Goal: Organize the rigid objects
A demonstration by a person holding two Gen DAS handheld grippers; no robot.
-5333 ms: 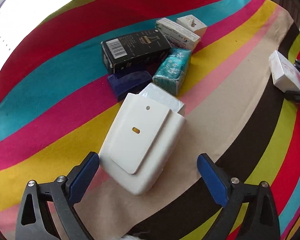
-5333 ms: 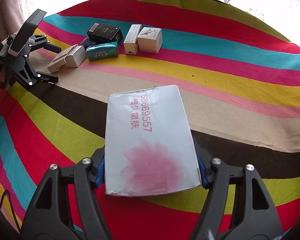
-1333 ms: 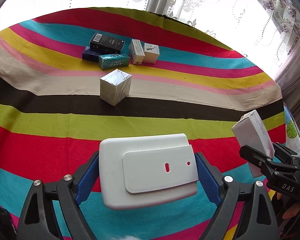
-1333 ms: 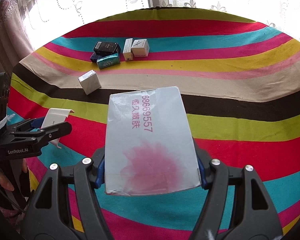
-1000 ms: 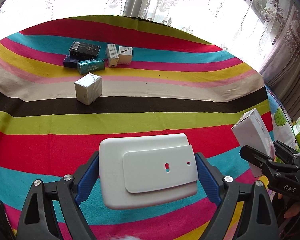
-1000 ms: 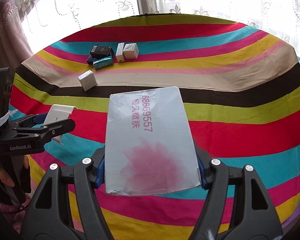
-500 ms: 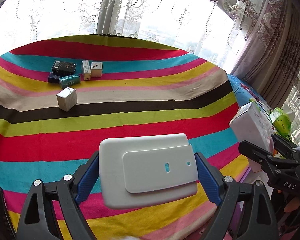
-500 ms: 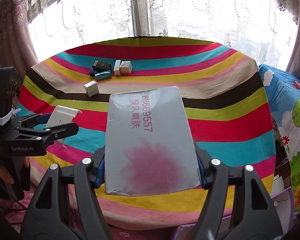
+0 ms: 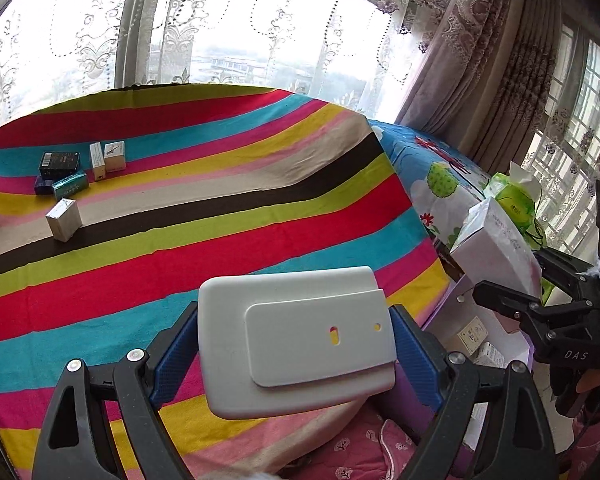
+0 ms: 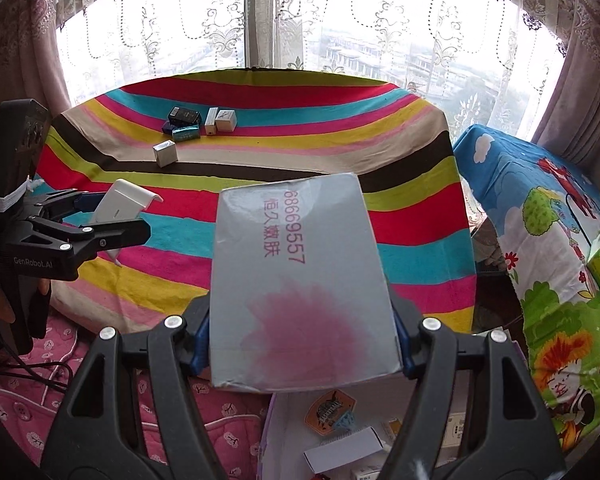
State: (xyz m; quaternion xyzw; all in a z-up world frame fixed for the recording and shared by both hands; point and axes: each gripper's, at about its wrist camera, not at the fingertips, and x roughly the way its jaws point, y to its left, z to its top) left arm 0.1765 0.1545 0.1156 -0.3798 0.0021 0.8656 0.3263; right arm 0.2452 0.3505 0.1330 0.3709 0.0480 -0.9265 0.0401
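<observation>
Below, purple bin (image 10: 440,432) half-hidden behind pink-printed box (image 10: 300,280) pinched in right jaws; left jaws clamping white case (image 9: 296,336).

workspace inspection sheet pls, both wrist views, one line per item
surface: striped cloth, mostly bare
job's things: white plastic case in left gripper; grey box with pink print in right gripper
clutter: six small boxes at the cloth's far side; open carton below holds small packs
grippers: both fingers closed on their loads
cables: dark cable over the pink quilt
surroundings: window, lace curtains, cartoon sheet
</observation>
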